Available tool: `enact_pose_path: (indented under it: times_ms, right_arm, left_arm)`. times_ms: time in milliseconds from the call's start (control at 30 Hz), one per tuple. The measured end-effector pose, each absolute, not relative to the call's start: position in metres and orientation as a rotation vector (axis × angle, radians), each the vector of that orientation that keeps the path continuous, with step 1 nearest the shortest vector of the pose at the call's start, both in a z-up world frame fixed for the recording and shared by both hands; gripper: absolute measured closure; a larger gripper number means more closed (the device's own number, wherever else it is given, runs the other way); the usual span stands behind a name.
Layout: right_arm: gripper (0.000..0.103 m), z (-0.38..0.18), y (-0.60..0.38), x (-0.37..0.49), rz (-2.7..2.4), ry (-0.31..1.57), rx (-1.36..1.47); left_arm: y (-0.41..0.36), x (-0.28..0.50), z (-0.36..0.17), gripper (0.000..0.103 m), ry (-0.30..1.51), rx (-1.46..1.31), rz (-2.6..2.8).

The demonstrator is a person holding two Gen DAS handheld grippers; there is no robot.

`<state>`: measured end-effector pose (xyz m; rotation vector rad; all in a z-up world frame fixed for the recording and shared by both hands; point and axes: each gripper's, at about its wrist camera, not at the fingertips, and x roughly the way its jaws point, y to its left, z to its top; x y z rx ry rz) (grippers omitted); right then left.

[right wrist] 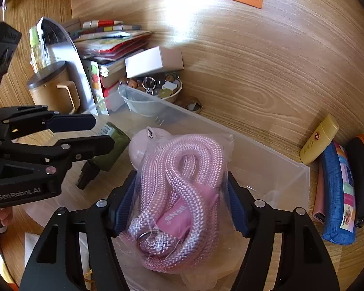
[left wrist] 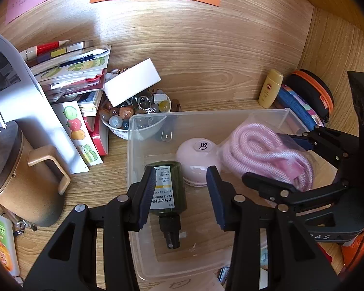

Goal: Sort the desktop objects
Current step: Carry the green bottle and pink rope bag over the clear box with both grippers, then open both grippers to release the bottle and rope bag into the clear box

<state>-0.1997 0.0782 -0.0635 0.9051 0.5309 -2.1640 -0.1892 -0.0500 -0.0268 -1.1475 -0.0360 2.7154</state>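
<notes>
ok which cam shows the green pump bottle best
The left wrist view: the green pump bottle lies in the clear bin, label and black nozzle facing the camera. In the right wrist view the left gripper covers most of it.

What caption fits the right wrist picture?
Right gripper lowers a bagged pink rope into the clear bin.
</notes>
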Motion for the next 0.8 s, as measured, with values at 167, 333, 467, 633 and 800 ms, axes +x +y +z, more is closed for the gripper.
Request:
enact_pose_path:
  times_ms: [167, 333, 467, 633, 800]
  right_arm:
    - [0.03, -0.06, 0.079, -0.198, -2.172, 0.536, 0.895]
    - [0.022, -0.054, 0.077, -0.19, -2.185, 0.572, 0.861]
    - [0.019, -0.05, 0.077, -0.185, -2.201, 0.611, 0.84]
    - [0.019, -0.045, 0.083, -0.176, -2.208, 0.636, 0.819]
    - [0.011, -0.037, 0.093, -0.169, -2.273, 0.654, 0.794]
  left_arm:
    - [-0.049, -0.188, -0.026, 0.06, -0.022, -1.141, 2.714]
    - [-0.046, -0.185, -0.023, 0.051, -0.011, -1.121, 2.714]
    - [-0.044, -0.182, -0.019, 0.05, 0.012, -1.103, 2.723]
    - [-0.042, -0.174, -0.012, 0.033, 0.052, -1.062, 2.761]
    - [-0.04, -0.167, -0.005, 0.033, 0.075, -1.039, 2.782]
